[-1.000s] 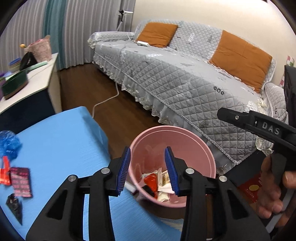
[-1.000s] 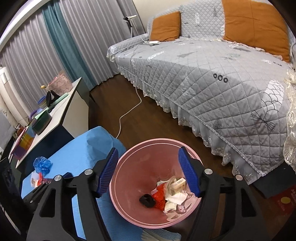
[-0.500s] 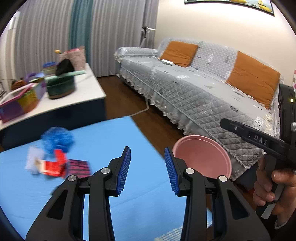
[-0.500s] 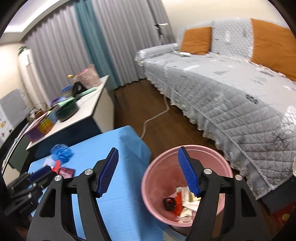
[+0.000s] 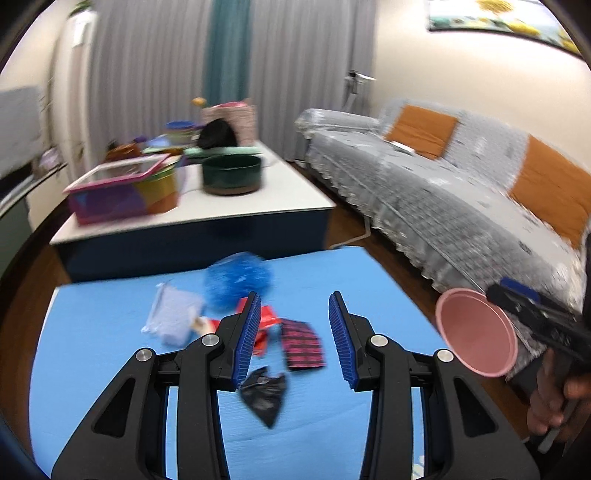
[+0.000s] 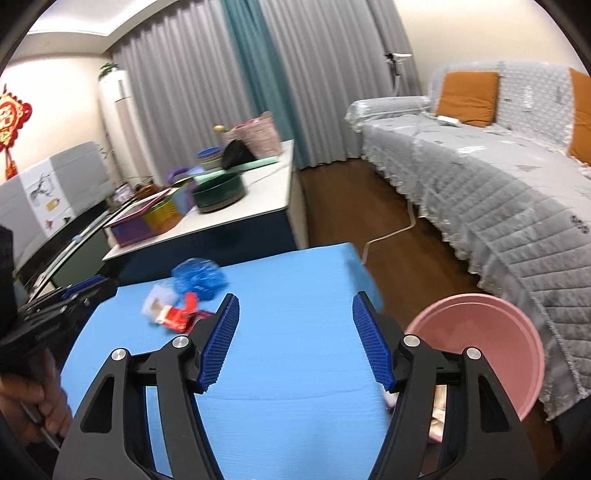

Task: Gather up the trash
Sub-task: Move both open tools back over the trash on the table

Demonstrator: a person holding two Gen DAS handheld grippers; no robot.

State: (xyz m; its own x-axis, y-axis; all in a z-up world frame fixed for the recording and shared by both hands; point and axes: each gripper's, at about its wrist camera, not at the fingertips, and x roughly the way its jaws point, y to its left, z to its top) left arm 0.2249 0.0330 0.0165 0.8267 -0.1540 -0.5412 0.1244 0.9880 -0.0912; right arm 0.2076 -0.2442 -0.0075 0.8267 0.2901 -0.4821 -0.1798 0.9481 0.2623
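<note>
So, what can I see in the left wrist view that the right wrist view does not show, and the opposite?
Only the left wrist view shows the black crumpled scrap and the whole red-and-black patterned packet on the blue table, and a picture on the wall.

Only the right wrist view shows the red knot ornament and the white standing air conditioner.

Both show the blue crumpled bag, the red wrappers, the pink bin, the sofa, and both open grippers: left gripper, right gripper.

Grey quilted sofa (image 6: 509, 192) with orange cushions (image 6: 466, 98) runs along the right. White table (image 5: 236, 199) behind carries a green bowl (image 5: 232, 172) and colourful box (image 5: 122, 192). Curtains (image 6: 258, 74) drawn.
</note>
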